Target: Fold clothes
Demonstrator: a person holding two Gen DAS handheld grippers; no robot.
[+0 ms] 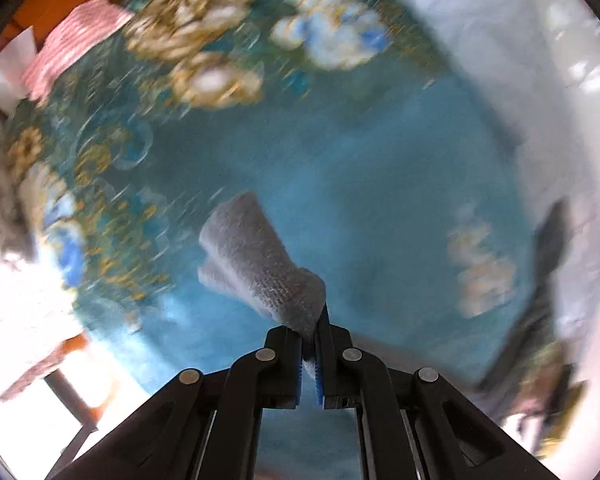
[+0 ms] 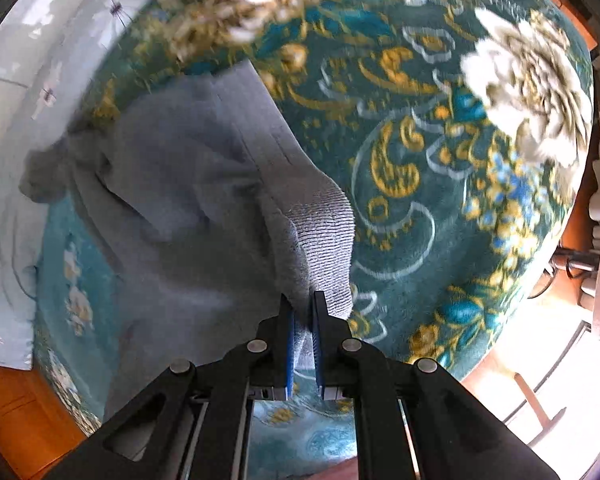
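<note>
Grey knit garment (image 2: pixel 187 184) lifted over teal floral bedspread (image 2: pixel 420 160); left gripper (image 1: pixel 310 340) and right gripper (image 2: pixel 302 320) jaws pinching ribbed edges; shallow grip, risking slippage mid-fold.

Daylight blew out the lower corners of both fisheye views, motion blur smeared the floral blanket (image 1: pixel 203 60) hardest in the left wrist view, and black vignetting curved every edge.
</note>
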